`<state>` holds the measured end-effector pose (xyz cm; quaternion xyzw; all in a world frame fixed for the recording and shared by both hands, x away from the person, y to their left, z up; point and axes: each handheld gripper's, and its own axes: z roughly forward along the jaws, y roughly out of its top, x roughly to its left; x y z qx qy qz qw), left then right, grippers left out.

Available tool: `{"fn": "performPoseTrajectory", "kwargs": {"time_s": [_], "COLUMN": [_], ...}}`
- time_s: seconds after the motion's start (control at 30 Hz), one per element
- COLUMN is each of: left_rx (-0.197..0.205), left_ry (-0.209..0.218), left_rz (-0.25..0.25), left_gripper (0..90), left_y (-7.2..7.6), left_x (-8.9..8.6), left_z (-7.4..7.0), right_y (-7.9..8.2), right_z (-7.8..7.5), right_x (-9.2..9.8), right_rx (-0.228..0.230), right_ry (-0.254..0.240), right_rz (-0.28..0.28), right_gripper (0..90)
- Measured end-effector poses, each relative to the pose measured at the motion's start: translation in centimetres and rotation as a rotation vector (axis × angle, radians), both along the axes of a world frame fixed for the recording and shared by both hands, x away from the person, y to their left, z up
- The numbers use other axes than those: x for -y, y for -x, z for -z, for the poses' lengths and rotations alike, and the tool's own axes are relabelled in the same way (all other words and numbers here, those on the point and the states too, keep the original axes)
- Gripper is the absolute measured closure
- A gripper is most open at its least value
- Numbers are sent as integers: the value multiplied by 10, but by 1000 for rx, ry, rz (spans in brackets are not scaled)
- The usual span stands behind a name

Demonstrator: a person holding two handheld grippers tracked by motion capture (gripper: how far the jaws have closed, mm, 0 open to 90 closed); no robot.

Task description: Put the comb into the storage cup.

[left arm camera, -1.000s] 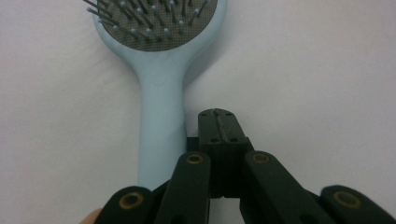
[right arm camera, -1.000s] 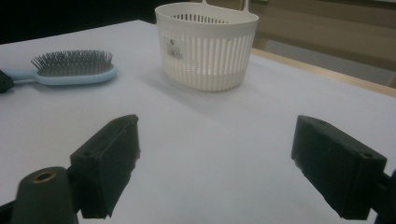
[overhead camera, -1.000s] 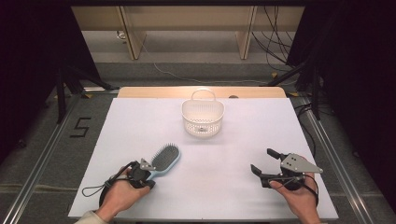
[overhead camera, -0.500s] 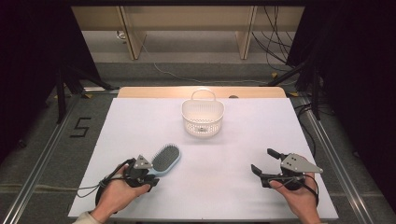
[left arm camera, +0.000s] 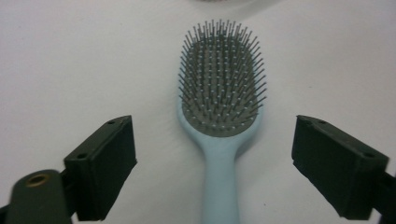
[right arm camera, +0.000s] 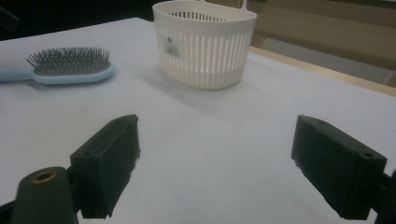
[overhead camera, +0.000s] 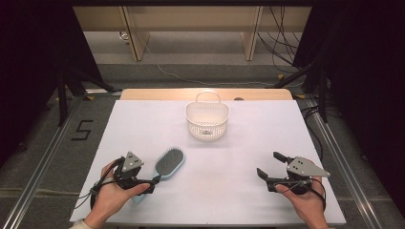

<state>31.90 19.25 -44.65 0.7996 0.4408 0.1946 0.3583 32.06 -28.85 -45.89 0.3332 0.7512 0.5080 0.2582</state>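
A light blue hairbrush (overhead camera: 169, 163) lies bristles up on the white table (overhead camera: 248, 138), left of centre. My left gripper (overhead camera: 147, 185) sits at the handle end. Its jaws have just been opening and stand wide. In the left gripper view the brush (left arm camera: 219, 88) has its handle between the left gripper's (left arm camera: 217, 140) jaws, and neither pad touches it. My right gripper (overhead camera: 269, 163) rests at the front right, open, with nothing between its jaws; in its own view this gripper (right arm camera: 215, 140) faces the brush (right arm camera: 70, 65).
A white slotted basket (overhead camera: 207, 119) with a loop handle stands upright at the back centre of the table, also seen in the right gripper view as the basket (right arm camera: 205, 46). A wooden strip (overhead camera: 157, 94) borders the table's far edge. Dark surroundings and metal rails flank both sides.
My left gripper has opened off the hairbrush handle and drawn back a little toward the left. The brush stays lying on the table. The right gripper has not moved.
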Motion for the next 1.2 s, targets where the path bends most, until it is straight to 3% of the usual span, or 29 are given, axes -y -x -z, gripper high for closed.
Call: {"fn": "performPoseTrajectory", "kwargs": {"time_s": [0.07,0.13,0.63,0.9,1.2], "left_rx": [4,17,28,0,-80], "left_ry": [-7,-20,-34,-51,-123], "left_rz": [-3,13,68,98,153], "left_gripper": [25,0,0,0,29], "left_y": [-1,-2,-11,-16,-23], "left_x": [0,0,4,5,13], "left_z": [0,0,0,0,1], "right_y": [0,0,1,3,7], "right_z": [0,0,-1,-3,-3], "right_x": [0,0,0,-3,-5], "right_rx": [1,3,6,6,2], "right_ry": [-2,-6,-13,-12,-12], "right_rz": [-3,-3,-7,-22,-35], "right_gripper": [160,160,160,161,162]}}
